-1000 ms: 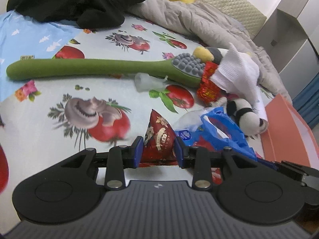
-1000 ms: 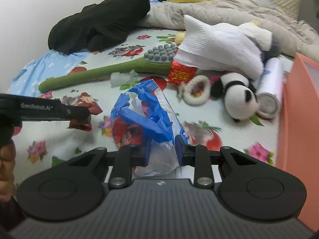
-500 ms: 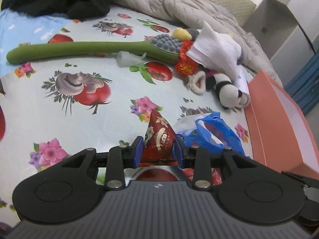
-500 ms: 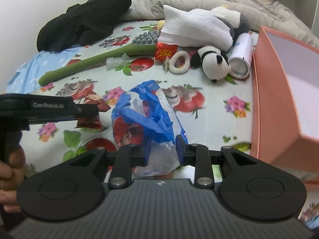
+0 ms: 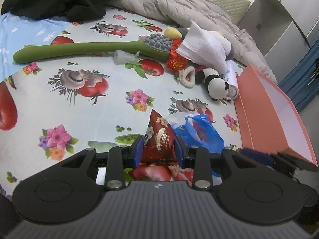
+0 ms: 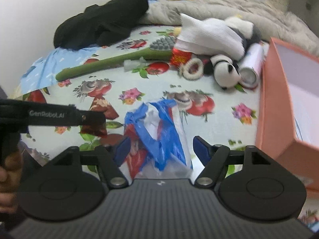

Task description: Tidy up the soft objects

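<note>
Gripping a red snack packet (image 5: 160, 139) between its blue pads, the left gripper (image 5: 159, 151) hangs above the printed bed sheet (image 5: 99, 107). The right gripper (image 6: 160, 149) has its fingers (image 6: 201, 147) opening, spread wide of the blue-and-white plastic bag (image 6: 159, 137) between them, pads clear of it. An orange box (image 6: 283, 103) sits just beside the bag.

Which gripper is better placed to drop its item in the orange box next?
Left, probably. The left gripper is clamped on the red snack packet; the right gripper is opening, pads off the blue plastic bag, though nearer the orange box.
</note>
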A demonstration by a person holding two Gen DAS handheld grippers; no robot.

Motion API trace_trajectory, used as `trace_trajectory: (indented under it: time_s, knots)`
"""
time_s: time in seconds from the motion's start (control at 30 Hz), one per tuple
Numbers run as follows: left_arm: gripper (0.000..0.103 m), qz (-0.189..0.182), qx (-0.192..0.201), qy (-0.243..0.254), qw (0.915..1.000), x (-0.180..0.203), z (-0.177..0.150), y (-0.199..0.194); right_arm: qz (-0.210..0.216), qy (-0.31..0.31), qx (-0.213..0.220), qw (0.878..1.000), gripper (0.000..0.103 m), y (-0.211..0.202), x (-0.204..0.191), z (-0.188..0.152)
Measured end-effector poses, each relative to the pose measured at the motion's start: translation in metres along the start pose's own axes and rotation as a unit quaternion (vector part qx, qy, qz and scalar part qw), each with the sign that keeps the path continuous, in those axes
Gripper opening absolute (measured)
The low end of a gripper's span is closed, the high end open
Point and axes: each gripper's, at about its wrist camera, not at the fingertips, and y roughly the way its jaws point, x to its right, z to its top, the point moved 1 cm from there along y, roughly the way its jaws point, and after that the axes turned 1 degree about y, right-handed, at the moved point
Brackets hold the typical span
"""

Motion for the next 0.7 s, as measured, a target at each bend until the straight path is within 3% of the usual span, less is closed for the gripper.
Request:
trace_trajectory:
  time_s: [0.3, 0.47, 0.63, 0.7]
  knots:
    - [0.039, 0.016, 0.008, -0.007, 0.9998, -0.010, -0.003, -0.016, -0.015, -0.059, -0.003, 0.998, 0.070, 0.038, -0.014, 0.012]
    - [0.039, 0.020, 0.011, -0.015, 0.9996, -0.015, -0.005, -0.022, 0.004, -0.039, -0.017, 0.999, 0.048, 0.051, -0.012, 0.014]
    - [0.039, 0.019, 0.013, -0.014, 0.9996, -0.014, -0.006, -0.024, 0.003, -0.033, -0.040, 0.999, 0.034, 0.059, -0.012, 0.011]
    - [0.039, 0.019, 0.014, -0.012, 0.9997, -0.011, -0.007, -0.025, 0.002, -0.036, -0.043, 0.998, 0.017, 0.057, -0.013, 0.011]
